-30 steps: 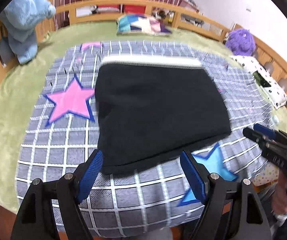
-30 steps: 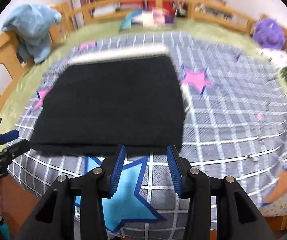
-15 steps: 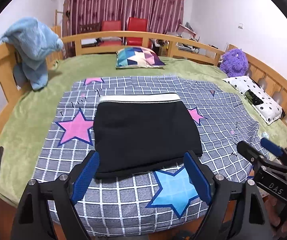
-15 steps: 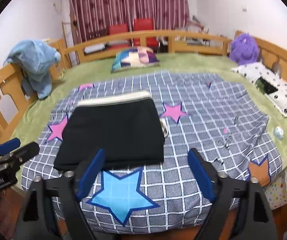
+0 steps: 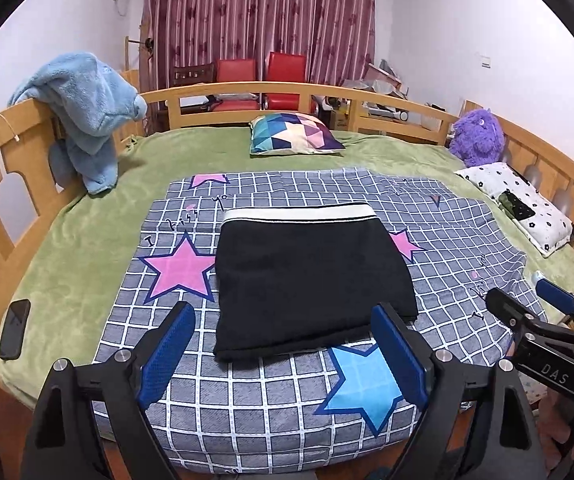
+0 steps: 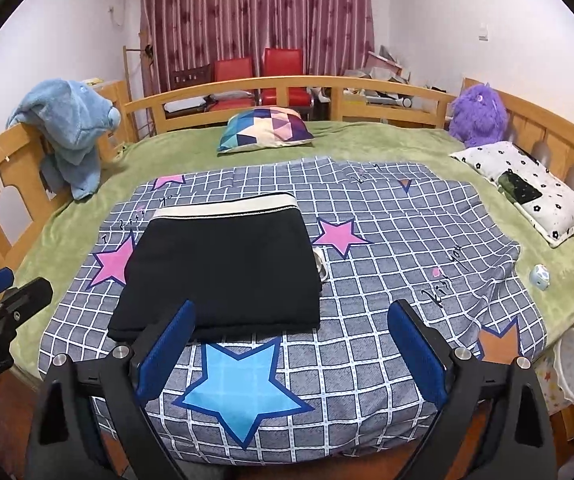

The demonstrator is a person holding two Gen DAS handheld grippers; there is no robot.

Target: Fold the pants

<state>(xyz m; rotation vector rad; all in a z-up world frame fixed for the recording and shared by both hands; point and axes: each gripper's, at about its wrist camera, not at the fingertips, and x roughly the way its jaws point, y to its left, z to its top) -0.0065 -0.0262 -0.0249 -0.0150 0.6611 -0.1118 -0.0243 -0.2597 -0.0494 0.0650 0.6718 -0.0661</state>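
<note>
Fold looks done: pants (image 5: 307, 276) lie as a flat black rectangle mid-blanket (image 5: 447, 240), white waistband toward the far edge, folded edge near the front edge. Left gripper (image 5: 283, 354) spread, nothing between the jaws. Right gripper (image 6: 291, 354) has just been opening, now wide, empty. Both hover off the front edge, tilted down. Next, I'd judge: nothing beyond a tidy-up check.

Bed (image 5: 87, 264): checked blanket (image 5: 287, 412), folded pants (image 5: 307, 280) on top.
</note>
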